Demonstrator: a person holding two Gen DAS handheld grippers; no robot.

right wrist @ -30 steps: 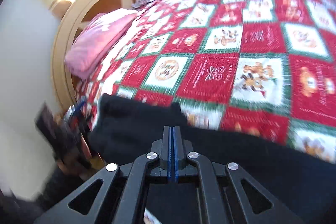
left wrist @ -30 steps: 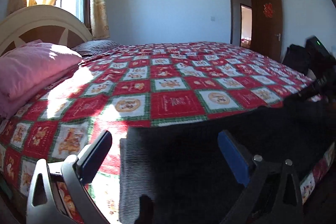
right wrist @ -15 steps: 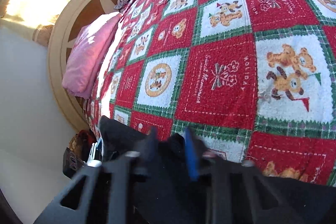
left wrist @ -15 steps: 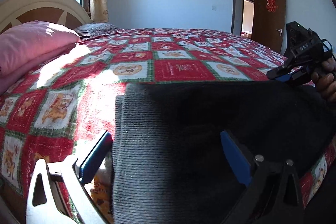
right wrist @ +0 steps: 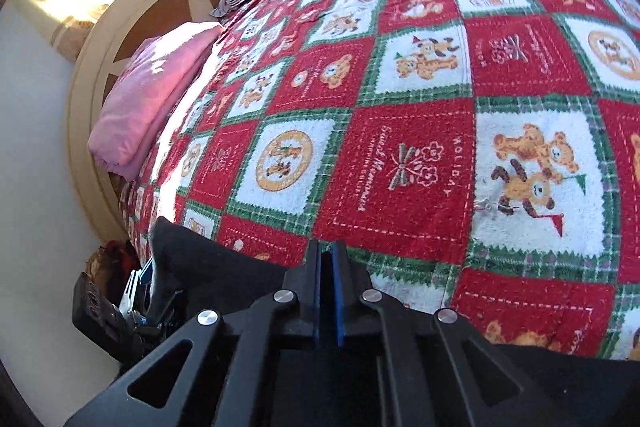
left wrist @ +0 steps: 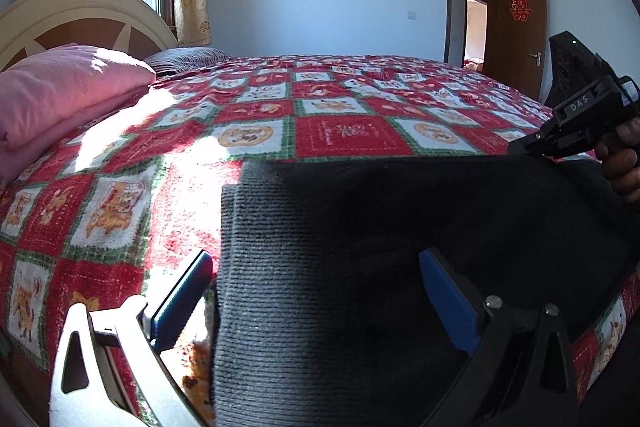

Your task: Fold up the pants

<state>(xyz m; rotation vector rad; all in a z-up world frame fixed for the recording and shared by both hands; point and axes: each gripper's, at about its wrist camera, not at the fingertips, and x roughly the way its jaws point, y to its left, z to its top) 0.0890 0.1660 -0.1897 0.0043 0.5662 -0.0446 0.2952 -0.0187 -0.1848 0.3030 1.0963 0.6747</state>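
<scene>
Bedroom, bed (left wrist: 352, 131) under a red, white and green patchwork blanket, pink pillow (left wrist: 60, 91) at the headboard. Dark knit pants (left wrist: 360, 267) lie along the near edge of the bed. Left tool (left wrist: 316, 299): jaws wide apart, straddling the ribbed end of the pants, pads off the cloth. Right tool (right wrist: 329, 291): jaws closing, narrow gap, pants directly below; can't tell if cloth is pinched. Hand (left wrist: 624, 159) grips its handle.

Black pants (left wrist: 400, 247), red-checked bedspread (left wrist: 352, 135)
</scene>
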